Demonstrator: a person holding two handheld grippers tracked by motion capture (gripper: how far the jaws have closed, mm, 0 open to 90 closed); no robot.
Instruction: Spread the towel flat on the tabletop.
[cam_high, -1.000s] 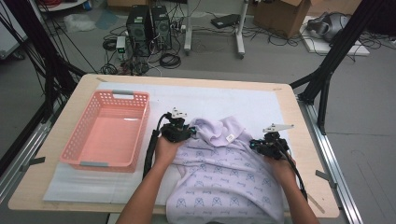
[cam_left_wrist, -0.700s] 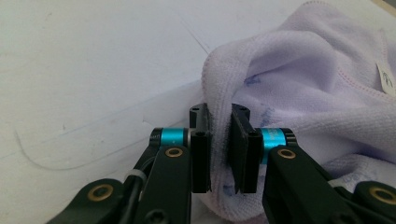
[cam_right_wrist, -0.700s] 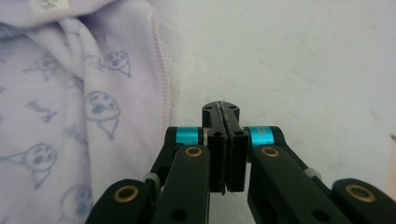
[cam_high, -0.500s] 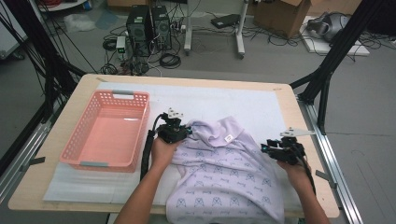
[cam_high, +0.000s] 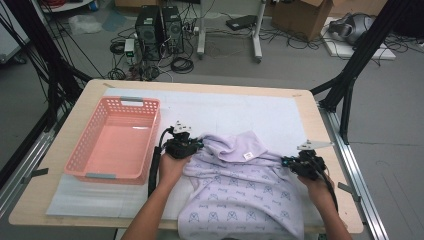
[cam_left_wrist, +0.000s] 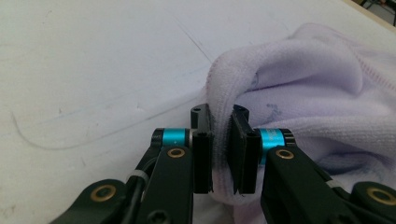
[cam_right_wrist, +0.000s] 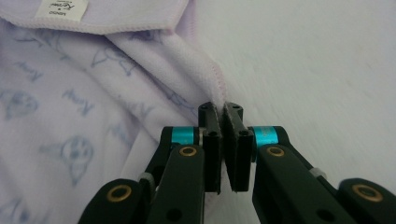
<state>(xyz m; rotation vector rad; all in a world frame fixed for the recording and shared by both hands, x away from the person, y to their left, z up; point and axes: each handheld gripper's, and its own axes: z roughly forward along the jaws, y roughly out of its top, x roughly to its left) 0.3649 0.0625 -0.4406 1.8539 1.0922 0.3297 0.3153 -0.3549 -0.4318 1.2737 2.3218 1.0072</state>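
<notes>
Pinching a thick fold of the lilac towel (cam_left_wrist: 299, 88) between its pads, the left gripper (cam_left_wrist: 223, 140) holds the cloth's left top corner, while the right gripper (cam_right_wrist: 223, 140), whose jaws have just been closing, now nips only the thin hemmed edge at the right corner. The towel (cam_high: 240, 195) lies bunched on the near middle of the table, its printed side up, its lower part hanging over the near edge between the person's forearms, a small white label (cam_high: 247, 156) near the rumpled top. Risk as judged: the right bite is shallow, right on the hem, so any pull to spread or lift the cloth could slip it free and drop that corner. The left bite holds a doubled roll, which may keep a hidden layer trapped and leave the fold crooked. The overhanging part could drag the whole towel toward the person if both grips slacken. The pink basket (cam_high: 116, 140) stands just left of the left hand; a wide swing could knock it. Surface: a white sheet (cam_high: 235, 107) over a pale wooden table (cam_high: 305, 107), faintly marked with pen lines. Room: grey floor, two computer towers (cam_high: 160, 27), tangled cables, cardboard boxes (cam_high: 300, 15), black frame struts on either side.
</notes>
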